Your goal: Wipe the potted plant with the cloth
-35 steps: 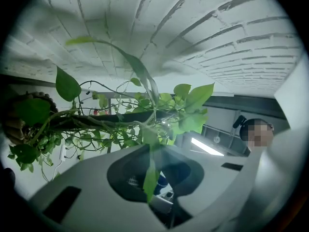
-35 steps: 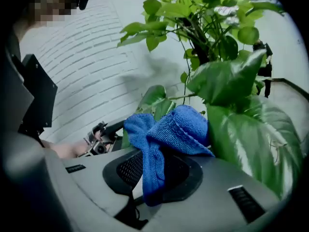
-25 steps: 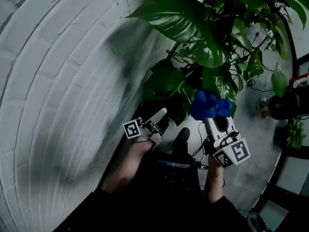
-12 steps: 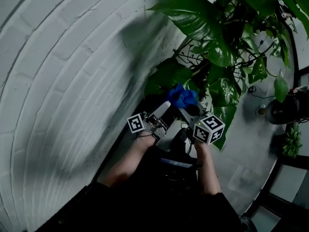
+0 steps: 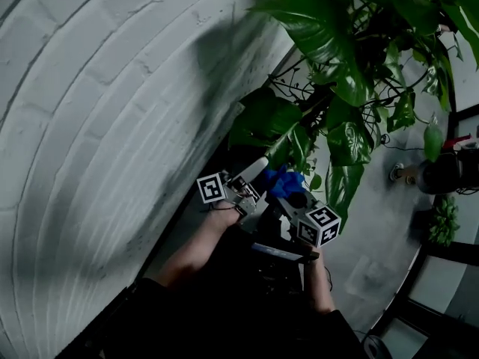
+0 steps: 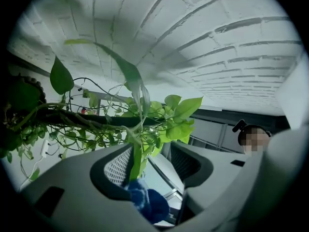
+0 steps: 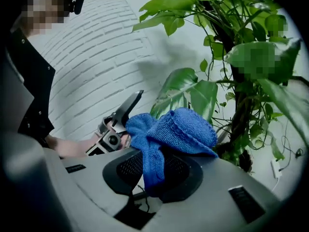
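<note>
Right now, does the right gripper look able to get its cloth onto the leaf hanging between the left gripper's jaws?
Probably yes. The right gripper is clamped on the blue cloth, which sits right beside the narrow leaf between the left gripper's open jaws, with nothing visible between them.

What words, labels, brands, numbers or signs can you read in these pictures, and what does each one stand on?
No readable text: no words, numbers or brand names show anywhere.
left marker cube: a black-and-white square pattern only, no letters.
right marker cube: the same kind of pattern, no letters.
cloth: no tag or print in view.
brick wall: bare, no sign.
</note>
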Motion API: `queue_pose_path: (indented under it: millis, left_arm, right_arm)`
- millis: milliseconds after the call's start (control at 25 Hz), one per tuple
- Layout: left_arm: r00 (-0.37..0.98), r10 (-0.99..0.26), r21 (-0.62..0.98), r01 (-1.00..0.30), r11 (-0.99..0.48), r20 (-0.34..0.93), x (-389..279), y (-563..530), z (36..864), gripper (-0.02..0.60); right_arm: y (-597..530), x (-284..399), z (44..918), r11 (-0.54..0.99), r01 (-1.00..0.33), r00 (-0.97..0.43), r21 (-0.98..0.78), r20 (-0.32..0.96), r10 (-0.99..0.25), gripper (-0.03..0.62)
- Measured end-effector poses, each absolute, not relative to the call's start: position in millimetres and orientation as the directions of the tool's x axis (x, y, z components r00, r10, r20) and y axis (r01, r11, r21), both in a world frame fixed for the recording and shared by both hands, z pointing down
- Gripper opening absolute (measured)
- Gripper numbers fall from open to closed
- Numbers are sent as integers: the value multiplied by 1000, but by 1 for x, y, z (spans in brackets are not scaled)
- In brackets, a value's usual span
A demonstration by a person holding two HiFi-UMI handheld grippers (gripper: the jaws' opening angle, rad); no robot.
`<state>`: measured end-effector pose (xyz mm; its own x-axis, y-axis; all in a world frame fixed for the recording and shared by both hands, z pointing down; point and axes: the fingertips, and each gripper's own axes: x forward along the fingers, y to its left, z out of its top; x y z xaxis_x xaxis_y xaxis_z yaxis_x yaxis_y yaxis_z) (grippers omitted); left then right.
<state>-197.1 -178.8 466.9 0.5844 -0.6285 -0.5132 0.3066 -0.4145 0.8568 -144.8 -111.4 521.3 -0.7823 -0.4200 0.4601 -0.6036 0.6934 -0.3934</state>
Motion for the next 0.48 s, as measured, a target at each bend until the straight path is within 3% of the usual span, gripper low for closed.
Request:
queue_pose_path:
  millis: [120,200,360,480]
  left_arm:
    - [622,-637,882,222,-415,-456,-207,-178,484,239]
    - [614,-678,907,173,-384,-404,-221,-185,501,273]
    - [509,-780,930,154,-334,-364,-252,-201,520,357]
    - [401,-813,907,180,-382,-422,-275,-218,508,357]
  right_arm:
    - [-97,-136,521,668,-613,-780,-421,454,-430,104]
    - [-94,-131,509,659,-605,-793,-446,410,-450,104]
    - [-93,-119,470,632,-587,-806,-506,292,-514,104]
    - [-95,-112,443,661,-557,-819,-502,199,-539,104]
